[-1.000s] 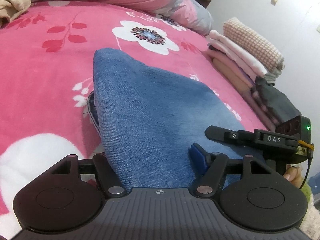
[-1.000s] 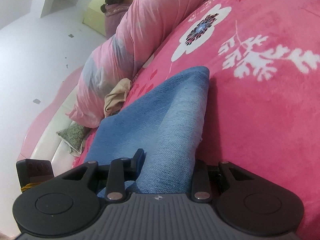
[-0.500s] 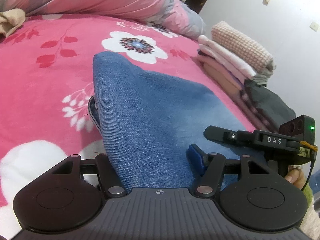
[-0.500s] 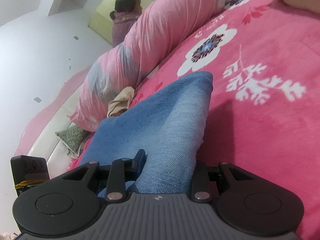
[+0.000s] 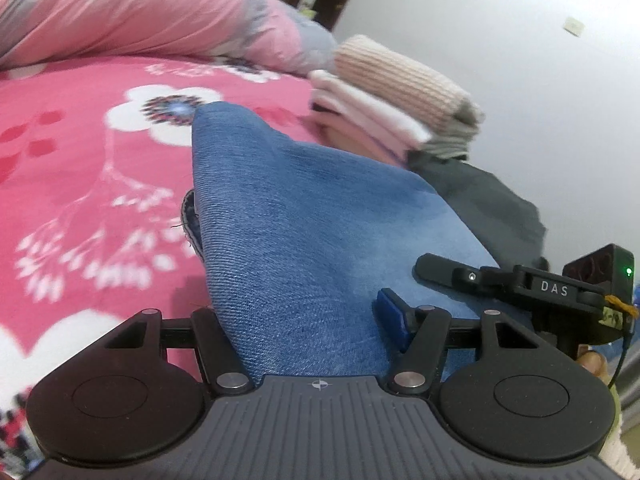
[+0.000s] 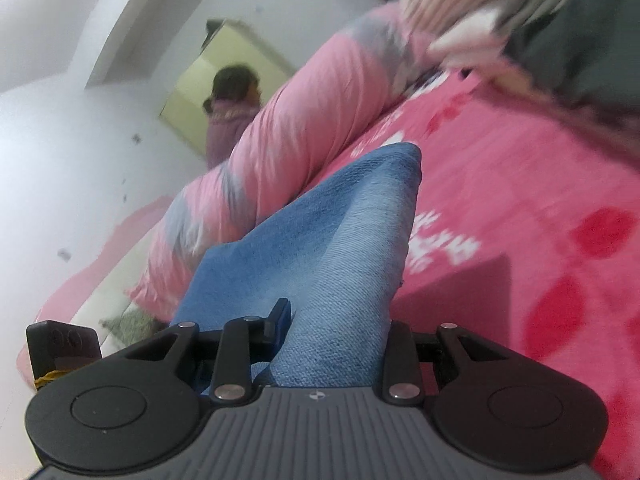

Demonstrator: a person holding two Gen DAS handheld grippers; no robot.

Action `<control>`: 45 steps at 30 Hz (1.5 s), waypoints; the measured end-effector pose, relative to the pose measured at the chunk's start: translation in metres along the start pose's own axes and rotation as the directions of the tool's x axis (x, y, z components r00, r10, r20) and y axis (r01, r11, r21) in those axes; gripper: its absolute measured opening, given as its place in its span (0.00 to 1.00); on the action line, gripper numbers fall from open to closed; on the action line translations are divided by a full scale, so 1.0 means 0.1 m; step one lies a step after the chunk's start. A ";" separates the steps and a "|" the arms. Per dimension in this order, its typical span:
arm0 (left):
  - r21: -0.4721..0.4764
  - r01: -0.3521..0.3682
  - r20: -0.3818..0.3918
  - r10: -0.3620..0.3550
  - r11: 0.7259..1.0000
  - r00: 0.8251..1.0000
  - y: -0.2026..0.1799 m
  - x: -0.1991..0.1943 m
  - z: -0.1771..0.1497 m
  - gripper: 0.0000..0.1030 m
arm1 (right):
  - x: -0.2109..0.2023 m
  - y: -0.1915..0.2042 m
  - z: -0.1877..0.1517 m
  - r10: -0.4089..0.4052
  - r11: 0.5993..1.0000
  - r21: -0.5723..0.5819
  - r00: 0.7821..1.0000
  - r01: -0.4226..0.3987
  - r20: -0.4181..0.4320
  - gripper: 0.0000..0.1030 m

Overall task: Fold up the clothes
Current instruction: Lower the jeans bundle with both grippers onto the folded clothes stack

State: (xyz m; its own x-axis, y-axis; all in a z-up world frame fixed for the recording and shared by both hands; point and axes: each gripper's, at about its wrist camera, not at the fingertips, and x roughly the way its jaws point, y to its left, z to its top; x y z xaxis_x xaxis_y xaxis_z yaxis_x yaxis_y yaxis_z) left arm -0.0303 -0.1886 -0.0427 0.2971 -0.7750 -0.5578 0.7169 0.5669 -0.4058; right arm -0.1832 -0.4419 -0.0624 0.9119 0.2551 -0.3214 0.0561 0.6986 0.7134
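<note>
Left wrist view: left gripper (image 5: 298, 314) clamped the folded jeans (image 5: 304, 216) at frame centre, above the pink blanket (image 5: 80, 152). Right wrist view: right gripper (image 6: 334, 330) pinched the same denim; judged thick, limp, moderately heavy, best held at opposite edges

Jeans (image 5: 304, 240) cover my left gripper (image 5: 304, 316) fingertips, so I can't tell if the pads bite; same on the right gripper (image 6: 332, 332). Right view: clothes stack (image 6: 500, 12) is motion-blurred and cut by the top edge. Blanket (image 5: 80, 208) pattern smeared too.
</note>
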 end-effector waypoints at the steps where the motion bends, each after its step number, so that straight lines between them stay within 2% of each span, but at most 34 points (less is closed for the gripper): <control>1: 0.008 0.015 -0.003 -0.015 1.000 1.000 -0.06 0.04 0.03 0.59 | -0.07 0.00 0.01 -0.013 1.000 0.010 1.000 0.012 0.023 0.31; 6: 0.058 0.107 -0.024 -0.105 0.993 0.994 -0.38 0.28 0.23 0.58 | -0.50 -0.05 0.05 -0.088 0.995 0.058 0.982 0.079 0.170 0.31; 11: 0.098 0.213 -0.063 -0.208 0.972 0.976 -0.72 0.59 0.45 0.57 | -0.93 -0.13 0.07 -0.162 0.983 0.136 0.930 0.123 0.329 0.31; 14: 0.121 0.273 -0.089 -0.264 0.954 0.960 -0.91 0.81 0.57 0.56 | -1.13 -0.17 0.08 -0.223 0.971 0.175 0.883 0.163 0.413 0.31; 16: 0.134 0.311 -0.104 -0.299 0.941 0.949 -1.03 0.97 0.64 0.56 | -1.22 -0.20 0.09 -0.267 0.960 0.204 0.844 0.192 0.465 0.31; 21: 0.129 0.424 -0.142 -0.407 0.896 0.902 -1.24 1.40 0.86 0.54 | -1.35 -0.27 0.18 -0.349 0.935 0.261 0.750 0.240 0.562 0.31; 25: 0.134 0.490 -0.168 -0.468 0.861 0.868 -1.40 1.77 1.04 0.54 | -1.35 -0.45 0.33 -0.397 0.917 0.301 0.684 0.263 0.612 0.31; 28: 0.092 0.527 -0.197 -0.503 0.845 0.841 -1.50 2.10 1.21 0.54 | -1.30 -0.57 0.41 -0.436 0.899 0.338 0.635 0.278 0.638 0.31; 33: 0.031 0.566 -0.242 -0.544 0.824 0.804 -1.56 2.65 1.45 0.54 | -1.14 -0.83 0.60 -0.485 0.874 0.387 0.570 0.294 0.663 0.31; 38: 0.036 0.566 -0.278 -0.536 0.824 0.797 -1.65 3.09 1.59 0.54 | -1.06 -1.13 0.79 -0.518 0.855 0.433 0.533 0.287 0.669 0.31; 45: 0.036 0.582 -0.275 -0.552 0.813 0.788 -1.71 3.40 1.68 0.55 | -0.95 -1.39 0.91 -0.544 0.837 0.479 0.503 0.267 0.671 0.31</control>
State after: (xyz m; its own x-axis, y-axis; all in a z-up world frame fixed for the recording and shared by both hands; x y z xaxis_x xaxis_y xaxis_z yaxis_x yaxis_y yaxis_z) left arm 0.0545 -0.5957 -0.0411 -0.3347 -0.8463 -0.4145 0.7781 -0.0002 -0.6281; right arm -0.2404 -0.6240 -0.0744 0.7013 -0.7005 -0.1322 0.4846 0.3325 0.8091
